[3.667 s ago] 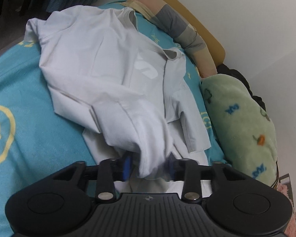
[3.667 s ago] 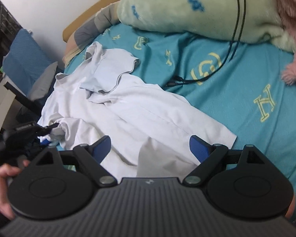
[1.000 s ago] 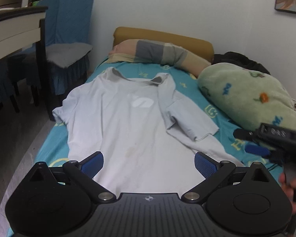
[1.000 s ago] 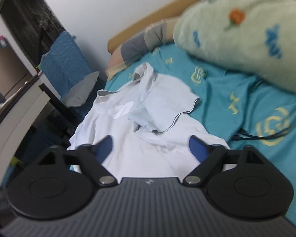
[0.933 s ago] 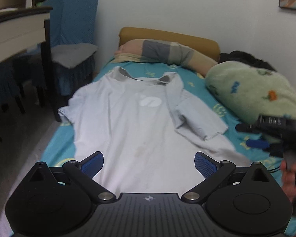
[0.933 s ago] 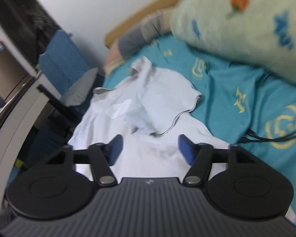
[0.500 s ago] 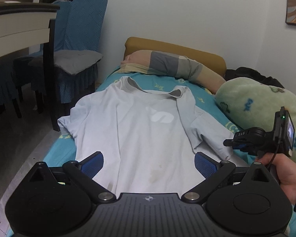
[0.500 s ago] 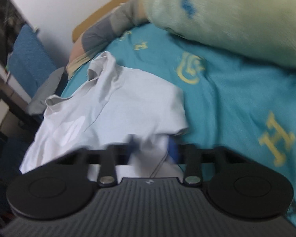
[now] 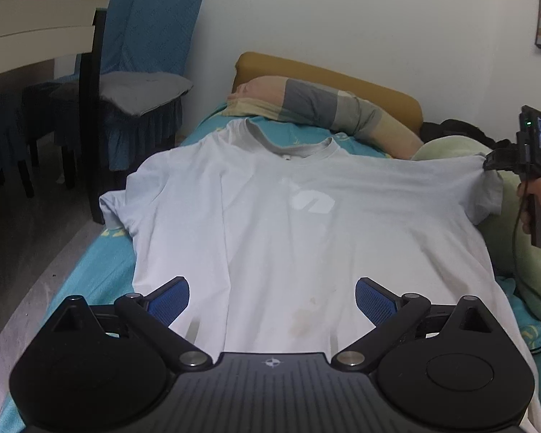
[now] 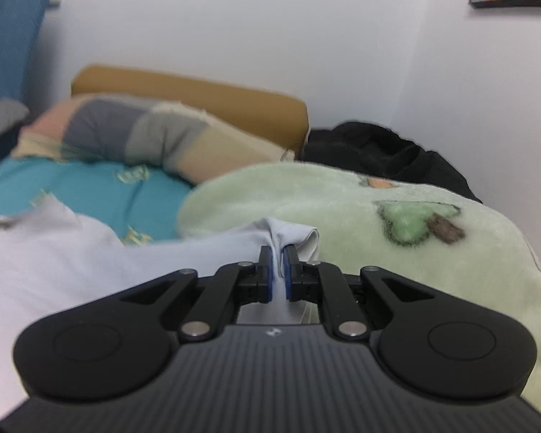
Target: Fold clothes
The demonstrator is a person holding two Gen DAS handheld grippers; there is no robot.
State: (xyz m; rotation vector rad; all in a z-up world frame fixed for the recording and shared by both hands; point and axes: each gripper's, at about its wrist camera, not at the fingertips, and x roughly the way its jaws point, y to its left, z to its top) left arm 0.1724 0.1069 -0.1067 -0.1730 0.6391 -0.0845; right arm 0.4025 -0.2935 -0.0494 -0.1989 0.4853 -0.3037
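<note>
The right hand-held gripper [image 10: 277, 252] pinched the shirt's [image 9: 277, 223] sleeve between its blue pads [image 10: 267, 270]; cloth bunched past the tips, and the fabric inside the grip was hidden. In the left wrist view that gripper [image 9: 494, 164] sat at 3 o'clock, partly cut off by the frame edge, drawing the sleeve out over the green blanket [image 9: 523, 238].

The left hand-held gripper [image 9: 272, 297] was spread wide, above the shirt's lower part; its body hid the hem. The shirt lay front up along the bed [image 9: 90, 274], collar toward 12 o'clock near the striped pillow [image 9: 324, 108]. Its other sleeve hung at the bed edge at 9 o'clock. A chair [image 9: 140, 72] stood at 10 o'clock. The right wrist view was blurred at its left side.
</note>
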